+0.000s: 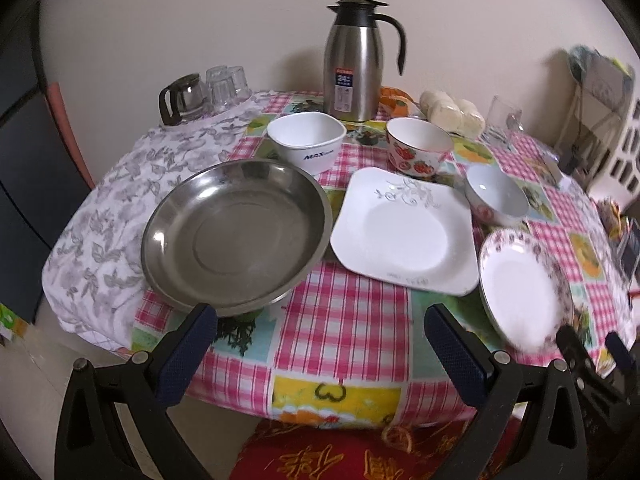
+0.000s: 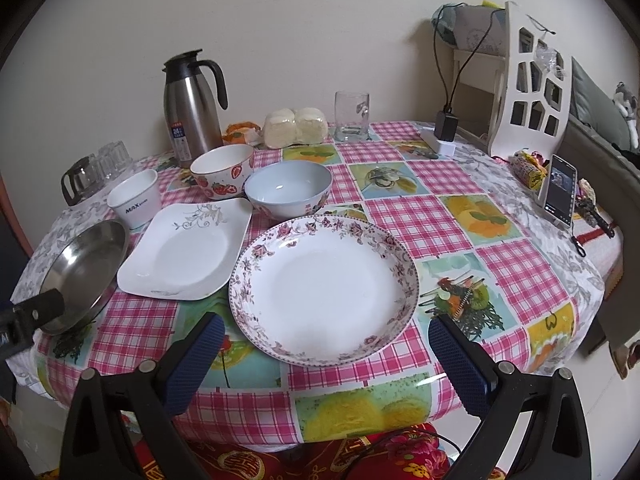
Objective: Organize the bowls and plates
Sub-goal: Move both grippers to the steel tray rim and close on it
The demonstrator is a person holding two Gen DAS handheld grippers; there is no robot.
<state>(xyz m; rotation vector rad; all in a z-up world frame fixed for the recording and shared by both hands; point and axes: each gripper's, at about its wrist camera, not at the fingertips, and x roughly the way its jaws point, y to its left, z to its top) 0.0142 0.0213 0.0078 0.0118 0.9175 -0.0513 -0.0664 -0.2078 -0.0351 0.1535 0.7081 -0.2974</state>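
Observation:
A steel round dish [image 1: 236, 236] [image 2: 86, 272] lies at the left. A white square plate [image 1: 404, 232] [image 2: 188, 252] lies beside it. A floral-rimmed round plate [image 1: 524, 292] [image 2: 324, 288] lies at the right. Behind stand a white square bowl [image 1: 306, 140] [image 2: 134, 200], a strawberry bowl [image 1: 418, 146] [image 2: 222, 172] and a pale blue-lined bowl [image 1: 496, 196] [image 2: 288, 188]. My left gripper [image 1: 320, 316] is open and empty, in front of the steel dish and the square plate. My right gripper [image 2: 326, 328] is open and empty, its fingers either side of the floral plate's near edge.
A steel thermos jug [image 1: 356, 60] [image 2: 192, 108], upturned glasses [image 1: 224, 84], a glass pot [image 1: 180, 98], wrapped buns [image 2: 296, 126] and a glass mug [image 2: 352, 116] stand at the back. A phone [image 2: 560, 190] and a white rack [image 2: 528, 88] are at the right.

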